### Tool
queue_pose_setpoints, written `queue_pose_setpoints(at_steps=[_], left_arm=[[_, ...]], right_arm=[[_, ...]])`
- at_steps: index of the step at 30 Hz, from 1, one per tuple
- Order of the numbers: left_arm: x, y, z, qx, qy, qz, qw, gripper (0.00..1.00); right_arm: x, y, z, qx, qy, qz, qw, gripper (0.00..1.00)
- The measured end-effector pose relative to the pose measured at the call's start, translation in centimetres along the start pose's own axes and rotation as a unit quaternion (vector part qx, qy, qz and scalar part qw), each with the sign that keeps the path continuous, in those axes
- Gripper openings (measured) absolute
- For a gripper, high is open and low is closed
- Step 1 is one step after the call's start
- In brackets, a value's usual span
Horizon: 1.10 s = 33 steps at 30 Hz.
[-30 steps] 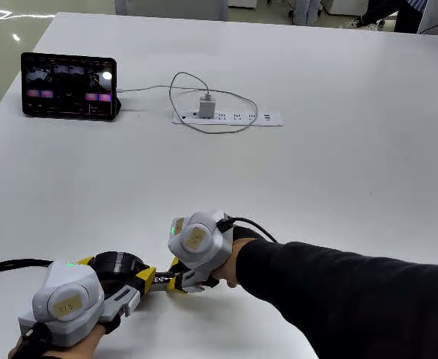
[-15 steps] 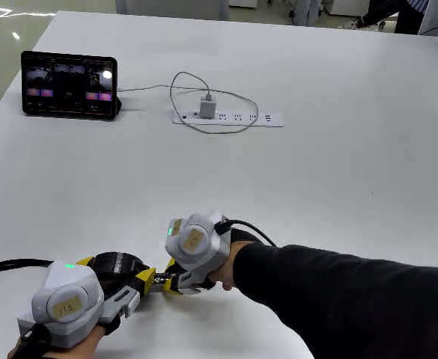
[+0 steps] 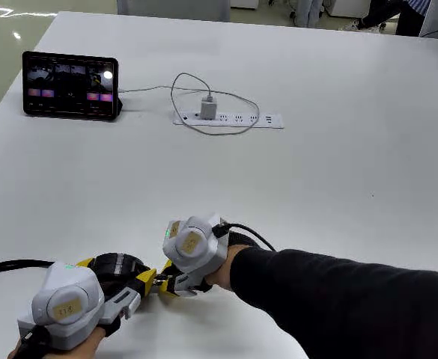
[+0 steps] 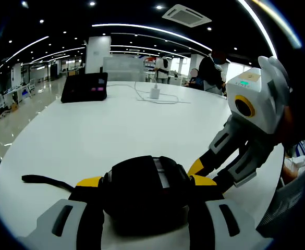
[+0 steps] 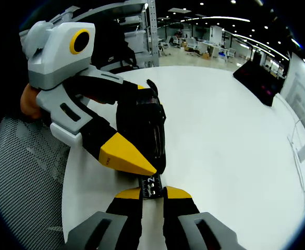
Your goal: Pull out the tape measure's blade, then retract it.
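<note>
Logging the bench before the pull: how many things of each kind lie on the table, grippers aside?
tape measure: 1
tablet: 1
power strip: 1
charger with cable: 1
Total: 4

2 grippers (image 3: 115,272) (image 3: 166,285), 1 tape measure (image 5: 142,130), 1 tablet (image 3: 70,84) (1 charger (image 3: 207,108), probably).

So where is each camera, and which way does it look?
Head view: on the head, looks down at the table; left gripper, right gripper, dark sleeve show.
Left gripper view: faces the tablet across the table; its jaws hold the tape measure.
Right gripper view: faces back at the left gripper; its jaws pinch the blade.
All share the tape measure.
</note>
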<state>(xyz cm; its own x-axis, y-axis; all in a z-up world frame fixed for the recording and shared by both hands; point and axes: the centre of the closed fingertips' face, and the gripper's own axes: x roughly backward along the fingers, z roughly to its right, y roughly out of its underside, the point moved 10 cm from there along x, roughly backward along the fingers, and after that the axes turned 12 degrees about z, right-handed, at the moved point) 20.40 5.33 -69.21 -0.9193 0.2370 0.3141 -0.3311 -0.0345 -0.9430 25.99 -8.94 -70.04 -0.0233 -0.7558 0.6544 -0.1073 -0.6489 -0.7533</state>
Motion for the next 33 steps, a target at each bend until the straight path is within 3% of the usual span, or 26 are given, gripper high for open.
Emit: queue_pose_setpoints(at_steps=[33], left_arm=[[0.1, 0.02, -0.05, 0.005, 0.003, 0.003, 1.0, 0.61]], right_arm=[[-0.83, -0.36, -0.2, -0.018, 0.003, 0.025, 0.9995, 0.12]])
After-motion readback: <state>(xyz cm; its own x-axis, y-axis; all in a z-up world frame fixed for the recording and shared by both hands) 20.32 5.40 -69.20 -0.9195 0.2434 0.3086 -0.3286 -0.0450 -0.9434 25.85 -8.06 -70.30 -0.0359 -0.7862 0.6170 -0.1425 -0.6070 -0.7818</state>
